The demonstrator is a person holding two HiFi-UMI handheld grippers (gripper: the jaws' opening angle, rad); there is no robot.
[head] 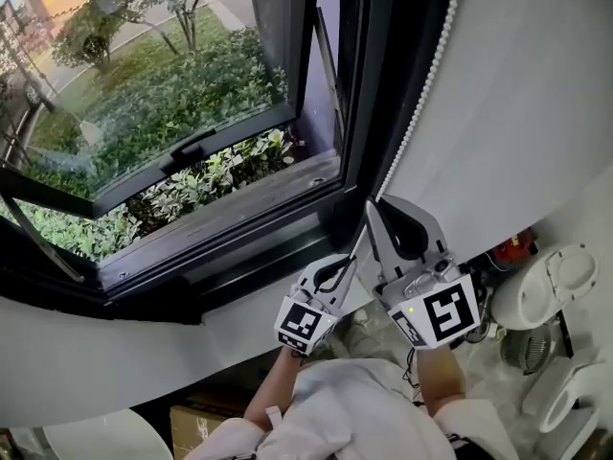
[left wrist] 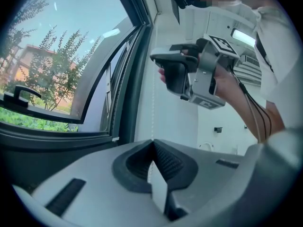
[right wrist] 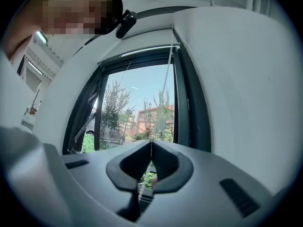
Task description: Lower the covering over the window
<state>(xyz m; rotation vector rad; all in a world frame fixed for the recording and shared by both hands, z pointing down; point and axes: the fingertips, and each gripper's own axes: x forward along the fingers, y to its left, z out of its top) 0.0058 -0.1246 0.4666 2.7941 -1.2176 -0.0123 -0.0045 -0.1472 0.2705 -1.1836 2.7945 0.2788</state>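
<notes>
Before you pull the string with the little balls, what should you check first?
1. Jaws of the right gripper shut on the bead chain: ok.
2. Jaws of the left gripper shut on the same chain, lower down: ok.
3. Chain runs straight up from the jaws, no tangle in view: ok.
4. Window sash swung outward, away from the room side: ok.
5. Covering down over the glass: not ok, the glass shows bare.
6. Which strand of the chain lowers the covering: cannot tell.
</notes>
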